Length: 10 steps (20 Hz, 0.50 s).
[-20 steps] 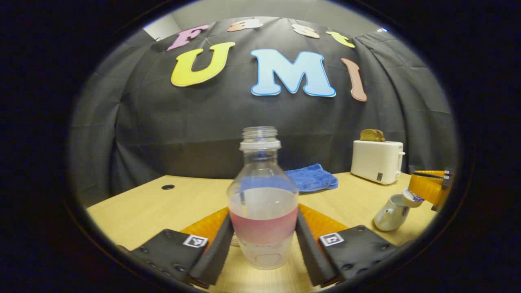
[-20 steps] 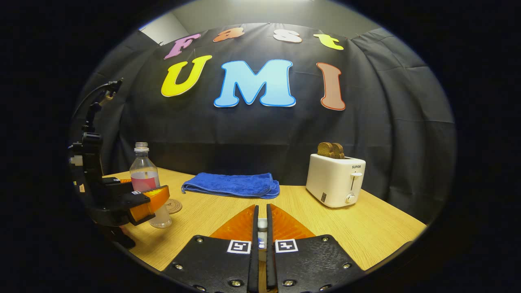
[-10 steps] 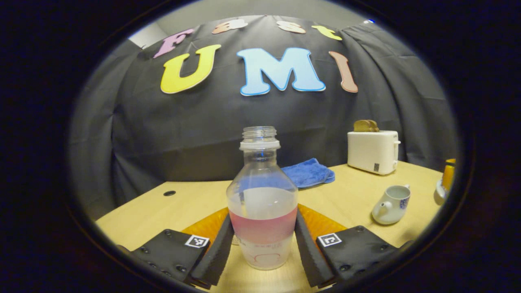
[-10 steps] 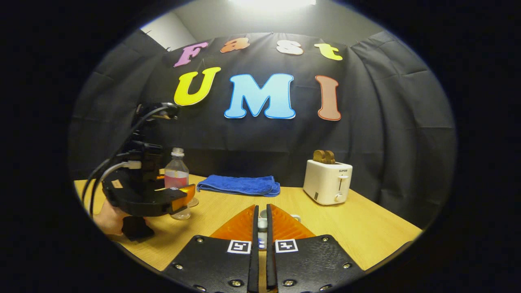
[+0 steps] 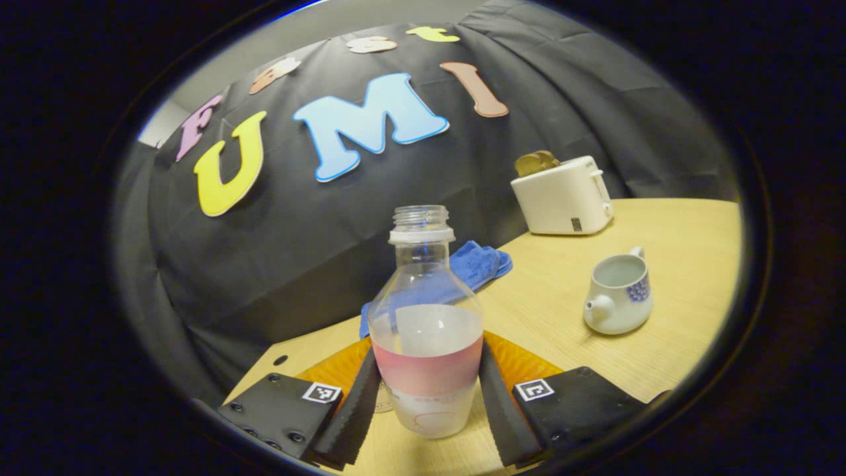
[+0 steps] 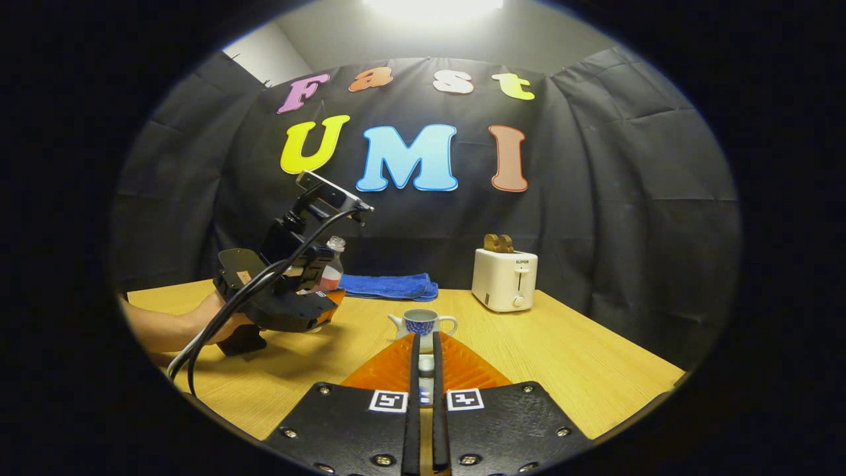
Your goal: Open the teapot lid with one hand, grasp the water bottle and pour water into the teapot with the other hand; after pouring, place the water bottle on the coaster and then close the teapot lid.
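Water bottle (image 5: 425, 330), uncapped, gripped in our left fingers (image 5: 360, 403), tilted; right fingers (image 6: 423, 390) pinch teapot lid (image 6: 426, 363); teapot (image 5: 618, 295) open on worktop (image 5: 674, 264).

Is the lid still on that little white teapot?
No, the teapot stands open in the left gripper view, its inside showing.

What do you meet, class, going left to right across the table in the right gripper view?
Clear plastic water bottle held in the left gripper → folded blue towel → white teapot with blue pattern → white toaster holding toast.
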{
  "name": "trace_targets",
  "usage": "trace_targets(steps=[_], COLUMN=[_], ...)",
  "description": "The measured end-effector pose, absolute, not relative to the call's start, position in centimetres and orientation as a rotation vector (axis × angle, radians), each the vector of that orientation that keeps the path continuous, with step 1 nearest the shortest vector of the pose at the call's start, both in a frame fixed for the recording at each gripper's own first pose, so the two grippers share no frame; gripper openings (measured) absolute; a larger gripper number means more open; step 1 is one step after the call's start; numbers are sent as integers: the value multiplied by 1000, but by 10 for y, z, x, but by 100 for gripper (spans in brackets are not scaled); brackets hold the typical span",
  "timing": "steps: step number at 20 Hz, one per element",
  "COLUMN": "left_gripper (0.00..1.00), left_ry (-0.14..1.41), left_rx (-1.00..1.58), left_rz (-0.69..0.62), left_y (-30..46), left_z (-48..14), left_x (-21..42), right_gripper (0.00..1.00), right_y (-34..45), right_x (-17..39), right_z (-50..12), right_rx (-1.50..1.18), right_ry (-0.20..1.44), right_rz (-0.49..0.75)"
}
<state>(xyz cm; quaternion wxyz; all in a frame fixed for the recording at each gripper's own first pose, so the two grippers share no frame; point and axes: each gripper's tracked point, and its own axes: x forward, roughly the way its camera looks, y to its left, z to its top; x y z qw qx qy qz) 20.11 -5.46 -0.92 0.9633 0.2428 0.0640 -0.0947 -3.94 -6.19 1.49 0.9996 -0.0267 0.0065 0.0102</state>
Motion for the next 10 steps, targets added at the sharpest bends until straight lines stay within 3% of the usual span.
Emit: trace_targets(steps=[10], left_gripper=[87], left_ry=[102], left_rx=[881], left_rz=[-218], left_y=[-90], left_z=[-15], left_x=[208], right_gripper=[7], right_y=[-70], right_x=[-68], right_z=[-5], right_rx=[-42], right_ry=[35], right_rz=[23])
